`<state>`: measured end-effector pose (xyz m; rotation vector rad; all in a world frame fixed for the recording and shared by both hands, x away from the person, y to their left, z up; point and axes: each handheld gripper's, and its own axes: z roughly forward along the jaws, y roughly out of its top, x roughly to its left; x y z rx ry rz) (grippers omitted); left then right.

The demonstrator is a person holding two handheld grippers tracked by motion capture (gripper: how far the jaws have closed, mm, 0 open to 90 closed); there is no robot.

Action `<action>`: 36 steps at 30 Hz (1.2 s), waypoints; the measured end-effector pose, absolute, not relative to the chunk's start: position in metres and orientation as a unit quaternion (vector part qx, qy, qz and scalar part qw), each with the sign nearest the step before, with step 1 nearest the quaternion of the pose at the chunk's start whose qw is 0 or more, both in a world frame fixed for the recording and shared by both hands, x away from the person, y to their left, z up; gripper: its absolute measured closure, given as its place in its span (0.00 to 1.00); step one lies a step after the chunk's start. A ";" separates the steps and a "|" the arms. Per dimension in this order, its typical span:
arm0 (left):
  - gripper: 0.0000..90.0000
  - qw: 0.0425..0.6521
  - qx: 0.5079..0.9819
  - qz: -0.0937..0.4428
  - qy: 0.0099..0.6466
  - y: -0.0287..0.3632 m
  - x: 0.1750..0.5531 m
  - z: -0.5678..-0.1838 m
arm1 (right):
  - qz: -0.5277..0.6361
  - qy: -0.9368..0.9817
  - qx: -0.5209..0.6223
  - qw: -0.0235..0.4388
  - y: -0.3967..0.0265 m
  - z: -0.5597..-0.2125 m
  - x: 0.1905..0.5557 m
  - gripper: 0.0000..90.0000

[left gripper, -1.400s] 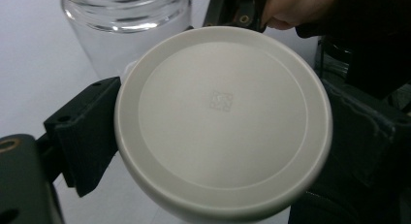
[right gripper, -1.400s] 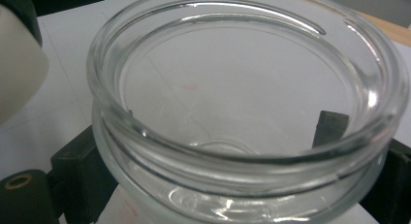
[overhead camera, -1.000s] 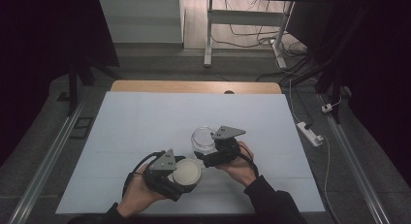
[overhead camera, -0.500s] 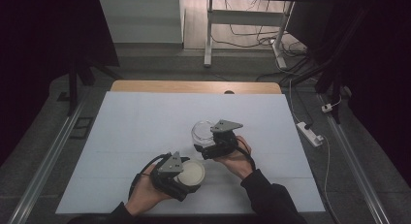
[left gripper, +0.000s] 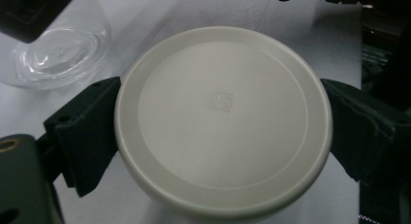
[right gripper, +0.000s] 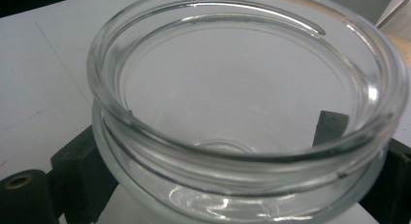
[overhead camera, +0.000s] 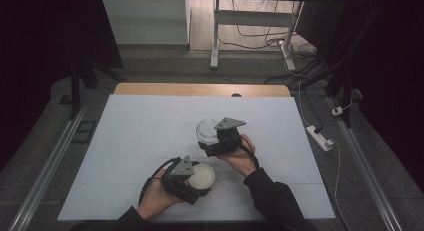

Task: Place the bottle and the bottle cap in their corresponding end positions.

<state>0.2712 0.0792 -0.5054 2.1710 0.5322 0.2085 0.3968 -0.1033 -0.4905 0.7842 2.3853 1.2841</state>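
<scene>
left gripper [overhead camera: 196, 177]: I'm clamping the white lid [left gripper: 223, 120] flat between both jaws, near side.
right gripper [overhead camera: 212, 139]: I'm gripping the open glass jar [right gripper: 242, 112], just beyond.

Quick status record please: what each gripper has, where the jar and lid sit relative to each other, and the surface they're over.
left gripper: shut on the white lid, jaws on opposite edges of its rim
right gripper: shut on the glass jar, jaws on either side below its rim
jar state: open, looks empty
lid versus jar: apart, the lid nearer the person and to the jar's left
surface: white table sheet
</scene>
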 end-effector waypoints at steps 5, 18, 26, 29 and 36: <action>0.09 0.435 0.869 0.084 0.219 0.076 0.276 -0.509 | 0.446 0.835 0.276 0.165 -0.100 -0.492 0.405 0.07; 0.09 0.424 0.871 0.096 0.229 0.072 0.286 -0.521 | 0.440 0.834 0.284 0.176 -0.091 -0.499 0.426 0.07; 0.09 0.411 0.876 0.101 0.231 0.068 0.290 -0.528 | 0.440 0.832 0.287 0.177 -0.084 -0.503 0.436 0.07; 0.09 0.402 0.878 0.104 0.236 0.067 0.294 -0.531 | 0.439 0.833 0.287 0.177 -0.081 -0.505 0.439 0.07; 0.09 0.394 0.881 0.102 0.244 0.066 0.301 -0.533 | 0.435 0.833 0.292 0.179 -0.078 -0.509 0.447 0.07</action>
